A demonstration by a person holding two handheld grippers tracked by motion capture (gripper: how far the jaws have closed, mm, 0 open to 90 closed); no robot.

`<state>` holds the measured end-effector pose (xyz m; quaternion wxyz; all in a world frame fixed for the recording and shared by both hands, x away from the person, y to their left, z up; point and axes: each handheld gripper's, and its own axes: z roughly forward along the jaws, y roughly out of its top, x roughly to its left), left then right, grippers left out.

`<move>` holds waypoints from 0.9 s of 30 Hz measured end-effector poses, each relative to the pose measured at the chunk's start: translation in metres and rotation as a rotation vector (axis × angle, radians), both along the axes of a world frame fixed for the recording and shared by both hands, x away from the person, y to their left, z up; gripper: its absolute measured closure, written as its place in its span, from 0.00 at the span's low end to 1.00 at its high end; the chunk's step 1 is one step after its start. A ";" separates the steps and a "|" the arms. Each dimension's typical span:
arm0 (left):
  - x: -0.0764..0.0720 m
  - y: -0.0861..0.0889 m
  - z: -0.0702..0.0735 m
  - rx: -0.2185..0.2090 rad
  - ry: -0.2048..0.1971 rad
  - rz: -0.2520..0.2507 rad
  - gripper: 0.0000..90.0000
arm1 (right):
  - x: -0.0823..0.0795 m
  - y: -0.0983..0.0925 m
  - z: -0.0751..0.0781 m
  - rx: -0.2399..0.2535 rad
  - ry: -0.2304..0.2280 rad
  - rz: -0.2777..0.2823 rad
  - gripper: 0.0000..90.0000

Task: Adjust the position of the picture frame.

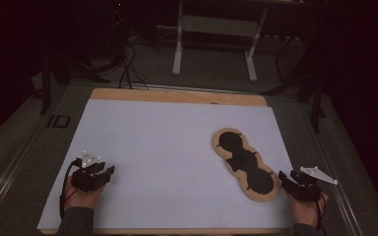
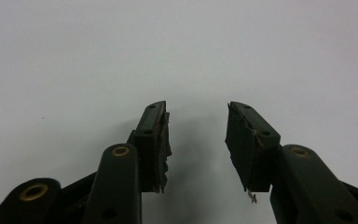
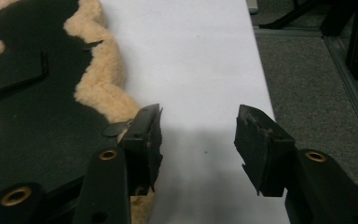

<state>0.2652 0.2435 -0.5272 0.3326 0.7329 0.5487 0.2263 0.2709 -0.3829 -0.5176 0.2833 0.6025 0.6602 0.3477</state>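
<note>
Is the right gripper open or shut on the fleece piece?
Open. The right gripper has bare white table between its jaws; the fleece piece lies beside one jaw, not between the two.

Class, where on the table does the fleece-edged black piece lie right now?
In the high view the fleece-edged black piece lies flat on the right half of the white table, running diagonally toward the near edge, its near end just beside the open right tongs.

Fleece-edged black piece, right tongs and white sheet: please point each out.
fleece-edged black piece (image 1: 246,164), high view, black middle
right tongs (image 3: 198,126), right gripper view, between the open tips
white sheet (image 1: 162,147), high view, bare centre
</note>
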 end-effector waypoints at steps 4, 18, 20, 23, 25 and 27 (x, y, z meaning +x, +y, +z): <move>-0.002 0.000 0.002 -0.001 -0.014 0.008 0.66 | -0.001 0.001 0.001 0.000 -0.005 0.010 0.62; -0.013 -0.006 0.014 0.007 -0.060 -0.053 0.87 | -0.008 0.016 0.012 -0.031 -0.036 0.088 0.97; -0.014 -0.006 0.015 0.001 -0.061 -0.068 0.96 | -0.010 0.018 0.013 -0.035 -0.041 0.094 1.00; -0.015 -0.005 0.016 -0.009 -0.061 -0.078 1.00 | -0.010 0.022 0.016 -0.037 -0.053 0.103 1.00; -0.015 -0.006 0.016 -0.007 -0.063 -0.080 1.00 | -0.010 0.024 0.017 -0.041 -0.053 0.107 1.00; -0.016 -0.006 0.017 -0.010 -0.065 -0.079 1.00 | -0.010 0.024 0.017 -0.040 -0.051 0.108 1.00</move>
